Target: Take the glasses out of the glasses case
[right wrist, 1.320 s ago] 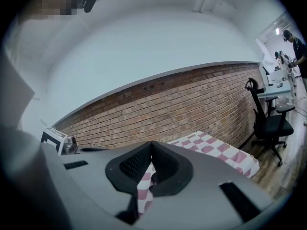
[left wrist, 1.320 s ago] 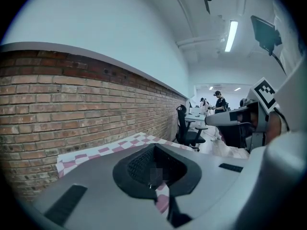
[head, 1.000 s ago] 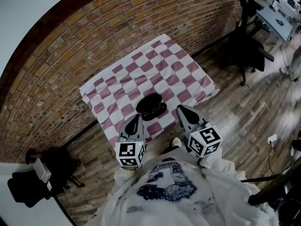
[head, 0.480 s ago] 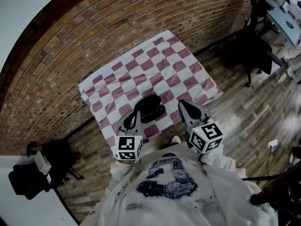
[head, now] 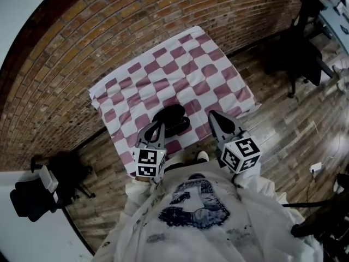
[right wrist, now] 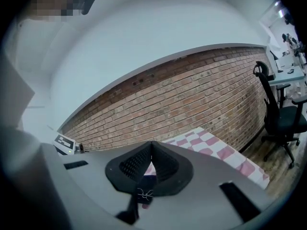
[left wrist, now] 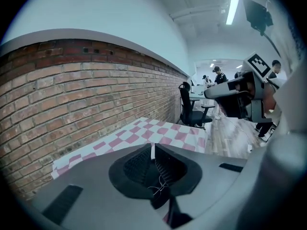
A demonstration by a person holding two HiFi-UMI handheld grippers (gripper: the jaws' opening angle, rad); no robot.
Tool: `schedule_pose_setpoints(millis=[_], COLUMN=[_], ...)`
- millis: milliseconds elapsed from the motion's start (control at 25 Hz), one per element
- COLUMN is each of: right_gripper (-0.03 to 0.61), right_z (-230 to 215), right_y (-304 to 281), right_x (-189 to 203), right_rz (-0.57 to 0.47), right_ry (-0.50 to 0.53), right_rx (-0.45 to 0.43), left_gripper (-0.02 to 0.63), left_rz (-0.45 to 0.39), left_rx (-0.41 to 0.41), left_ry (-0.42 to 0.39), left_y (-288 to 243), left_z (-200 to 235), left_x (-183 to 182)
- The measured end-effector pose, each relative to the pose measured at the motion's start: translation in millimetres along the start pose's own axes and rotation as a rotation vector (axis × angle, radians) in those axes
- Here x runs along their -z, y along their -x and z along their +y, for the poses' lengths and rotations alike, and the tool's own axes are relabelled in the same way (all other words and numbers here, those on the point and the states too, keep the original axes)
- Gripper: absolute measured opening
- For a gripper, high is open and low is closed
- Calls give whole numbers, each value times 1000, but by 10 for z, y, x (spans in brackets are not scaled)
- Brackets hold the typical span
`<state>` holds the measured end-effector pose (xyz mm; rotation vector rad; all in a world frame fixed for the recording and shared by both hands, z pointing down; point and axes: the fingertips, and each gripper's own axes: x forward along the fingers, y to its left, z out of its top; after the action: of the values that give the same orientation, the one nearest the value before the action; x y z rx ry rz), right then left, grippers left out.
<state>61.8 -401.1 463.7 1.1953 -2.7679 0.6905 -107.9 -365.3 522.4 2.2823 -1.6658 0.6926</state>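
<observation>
Head view: glasses case (head: pixel 172 120) black, oval, by the checked table's (head: pixel 180 70) near edge. Left gripper (head: pixel 157 126) just beside its left end, right gripper (head: pixel 214 115) clear of its right end.
Left gripper view: jaws together, empty.
Right gripper view: jaws together, empty.

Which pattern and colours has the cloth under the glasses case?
The cloth is a dark pink and white checkerboard, clearest in the head view.

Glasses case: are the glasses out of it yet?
Not yet. Done: nothing; no glasses lie outside the case on the checked cloth, and I cannot tell if it is open. In hand: nothing; the left gripper and right gripper are shut and empty, one on each side of the case. Left: get the glasses and lift them out.
</observation>
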Motion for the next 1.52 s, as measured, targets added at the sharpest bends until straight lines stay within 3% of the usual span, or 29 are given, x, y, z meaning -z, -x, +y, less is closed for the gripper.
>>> schedule_pose_setpoints(millis=[720,1120,1520], right_gripper=[14,14,14], right_z=[-198,-219,-236], right_y=[21,-17,-23], right_x=[130,195,242], right_rz=[36,61,74], right_ry=[-39,-43,-49], right_rx=[9,16,21], left_gripper=[273,276,248], left_rz=[261,410,511], left_rx=[240,328,443], left_ry=[-196,-425,-541], left_y=[-558,-885,-1022], left_z=[-247,-227,-351], left_x=[614,1085,1379])
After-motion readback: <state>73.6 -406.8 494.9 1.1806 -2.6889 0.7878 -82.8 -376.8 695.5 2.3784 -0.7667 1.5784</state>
